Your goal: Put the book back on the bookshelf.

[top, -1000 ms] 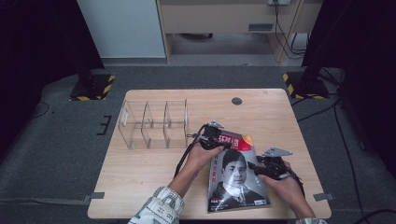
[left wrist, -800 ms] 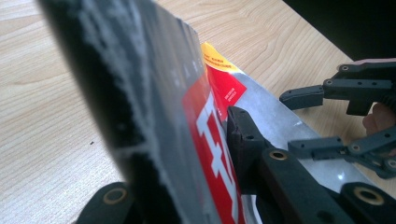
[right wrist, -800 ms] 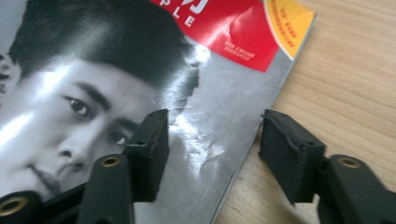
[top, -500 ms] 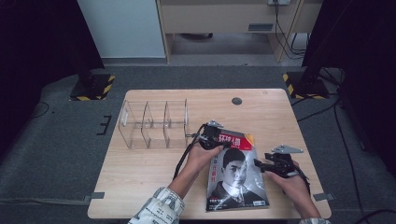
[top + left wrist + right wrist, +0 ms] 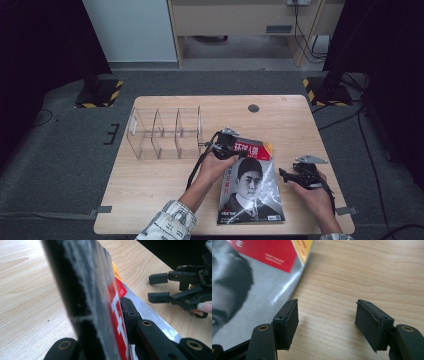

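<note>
A glossy magazine (image 5: 250, 185) with a portrait and a red title band lies on the wooden table (image 5: 150, 185). My left gripper (image 5: 227, 145) is shut on its top edge, and the left gripper view shows the cover (image 5: 117, 305) pinched between the two black jaws (image 5: 105, 310). My right gripper (image 5: 284, 175) stands just right of the magazine's right edge, apart from it. Its jaws have just been opening, with only bare wood between the pads (image 5: 327, 315). The magazine's corner (image 5: 257, 285) lies beside its left pad. The right gripper (image 5: 155, 288) also appears farther off in the left gripper view.
A clear acrylic divider rack (image 5: 165, 132) with several compartments stands on the table's left half, just left of my left gripper. A small dark round hole (image 5: 253, 108) sits near the far edge. Bare wood stretches right of the magazine and along the front left.
My right gripper has drawn slightly to the right, away from the magazine's edge, and its jaws have spread wider. The left gripper and the magazine have stayed in place.
</note>
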`<state>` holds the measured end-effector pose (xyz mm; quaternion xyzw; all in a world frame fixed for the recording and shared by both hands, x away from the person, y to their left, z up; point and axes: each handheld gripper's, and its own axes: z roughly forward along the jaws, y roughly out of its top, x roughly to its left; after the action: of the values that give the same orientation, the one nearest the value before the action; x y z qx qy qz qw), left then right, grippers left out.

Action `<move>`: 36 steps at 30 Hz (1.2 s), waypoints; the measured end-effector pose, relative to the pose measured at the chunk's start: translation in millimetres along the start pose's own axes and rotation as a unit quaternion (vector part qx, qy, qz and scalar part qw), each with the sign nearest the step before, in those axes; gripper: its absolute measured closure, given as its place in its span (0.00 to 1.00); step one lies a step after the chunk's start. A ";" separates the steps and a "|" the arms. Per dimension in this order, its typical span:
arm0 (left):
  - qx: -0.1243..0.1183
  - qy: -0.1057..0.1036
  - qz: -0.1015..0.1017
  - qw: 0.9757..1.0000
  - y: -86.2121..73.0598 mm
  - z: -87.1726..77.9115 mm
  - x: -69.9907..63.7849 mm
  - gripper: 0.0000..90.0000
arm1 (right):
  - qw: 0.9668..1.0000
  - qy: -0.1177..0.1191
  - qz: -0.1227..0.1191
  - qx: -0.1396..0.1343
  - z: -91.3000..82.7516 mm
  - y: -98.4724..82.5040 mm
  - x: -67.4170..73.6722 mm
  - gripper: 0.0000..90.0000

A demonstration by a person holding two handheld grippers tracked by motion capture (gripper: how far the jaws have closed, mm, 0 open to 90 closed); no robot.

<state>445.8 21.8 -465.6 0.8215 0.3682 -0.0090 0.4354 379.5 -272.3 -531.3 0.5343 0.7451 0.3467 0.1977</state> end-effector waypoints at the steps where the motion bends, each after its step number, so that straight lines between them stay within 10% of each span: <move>1: -0.001 0.001 -0.001 1.000 0.0 -0.7 -0.7 0.93 | 1.000 -0.004 -0.002 0.001 0.5 -0.7 -1.5 0.39; 36: -0.057 0.020 0.029 0.998 31.0 -58.0 -8.3 0.96 | 0.999 -0.025 -0.021 -0.011 5.4 -3.4 2.3 0.33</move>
<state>441.0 47.9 -404.9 0.8056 0.3523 0.0412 0.4745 380.0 -269.1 -537.2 0.5250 0.7470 0.3370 0.2297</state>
